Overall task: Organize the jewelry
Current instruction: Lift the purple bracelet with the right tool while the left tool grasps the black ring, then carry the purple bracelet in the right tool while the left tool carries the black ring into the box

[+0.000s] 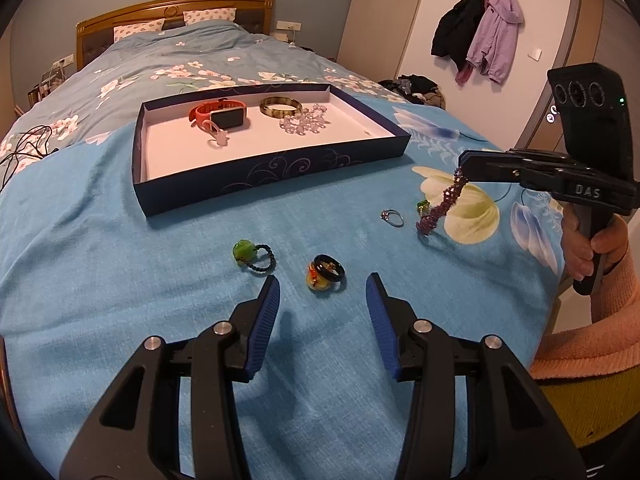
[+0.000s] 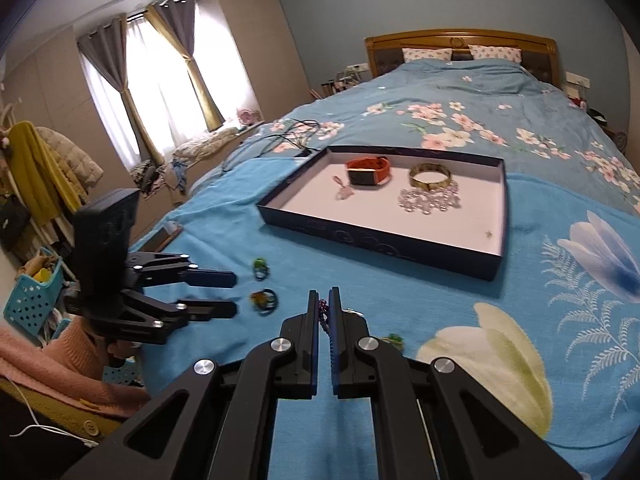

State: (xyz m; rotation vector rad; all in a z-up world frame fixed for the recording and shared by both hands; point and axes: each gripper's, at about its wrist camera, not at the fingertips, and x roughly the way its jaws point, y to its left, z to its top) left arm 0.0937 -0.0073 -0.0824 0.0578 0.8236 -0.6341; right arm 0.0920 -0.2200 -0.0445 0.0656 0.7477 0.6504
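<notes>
A dark blue tray (image 1: 280, 166) (image 2: 372, 236) lies on the bed. It holds an orange smartwatch (image 1: 218, 114) (image 2: 368, 170), a bangle (image 1: 280, 107) (image 2: 430, 176), a clear bead bracelet (image 1: 304, 120) (image 2: 428, 200) and a small pink charm (image 1: 219, 139). My right gripper (image 1: 464, 160) (image 2: 325, 300) is shut on a purple bead bracelet (image 1: 440, 204) (image 2: 325, 318), which hangs down to the blanket. My left gripper (image 1: 323, 292) (image 2: 236, 294) is open and empty, just short of a black ring on a yellow charm (image 1: 325, 273) (image 2: 264, 300). A green charm with a black band (image 1: 254, 256) (image 2: 260, 267) lies left of it.
A silver ring (image 1: 393, 218) and a small green piece (image 1: 422, 205) (image 2: 394, 338) lie on the blue blanket (image 1: 120, 280) near the hanging bracelet. Black cables (image 1: 24, 148) (image 2: 280, 136) lie at the bed's left side. Coats (image 1: 480, 28) hang on the wall.
</notes>
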